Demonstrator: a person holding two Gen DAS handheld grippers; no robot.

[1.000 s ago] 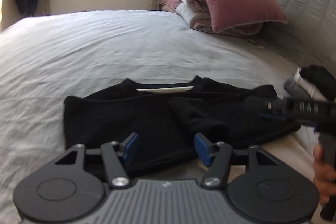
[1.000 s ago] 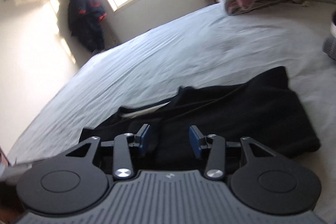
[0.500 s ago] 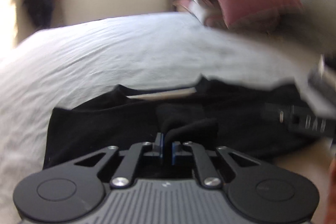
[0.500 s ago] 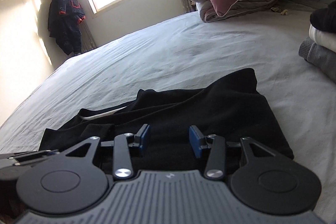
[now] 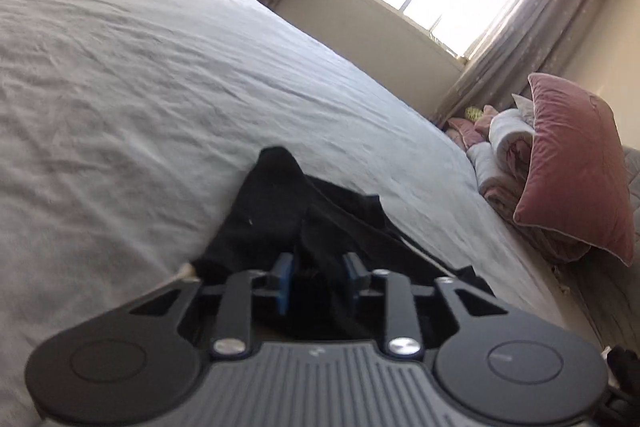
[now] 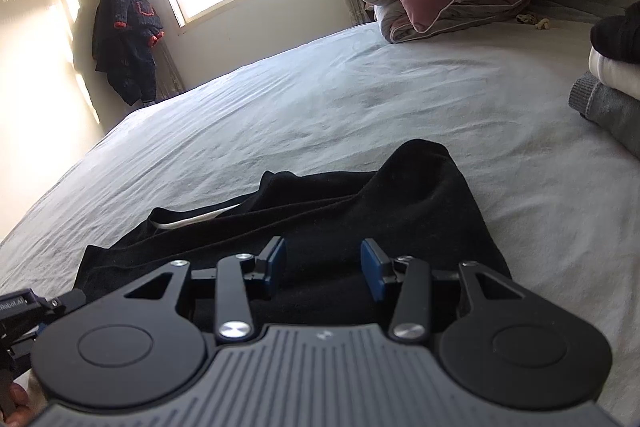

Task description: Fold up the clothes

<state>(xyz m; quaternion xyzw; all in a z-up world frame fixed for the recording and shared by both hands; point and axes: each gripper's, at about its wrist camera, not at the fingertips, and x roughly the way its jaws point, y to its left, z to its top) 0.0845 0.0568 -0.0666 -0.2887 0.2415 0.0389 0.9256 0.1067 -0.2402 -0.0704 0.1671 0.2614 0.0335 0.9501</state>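
Two grippers work over one black garment (image 6: 400, 211) that lies partly folded on the grey bedsheet (image 6: 320, 115), near the front edge of the bed, with its pale neckline band showing toward the left in the right wrist view. The left gripper (image 5: 316, 277) is rolled over and its jaws are opening; a bunched ridge of the black cloth stands between the blue pads (image 5: 283, 275), though whether they press on it cannot be told. The right gripper (image 6: 323, 267) hovers just above the cloth with its jaws apart and nothing between them. The fabric looks soft, light and limp, probably a knit that sags and drags on the sheet, so a pinch in the middle would only bunch it. Better holds are likely the hem corners or a folded edge, one for each gripper. A stack of folded clothes (image 6: 612, 95) waits at the right.
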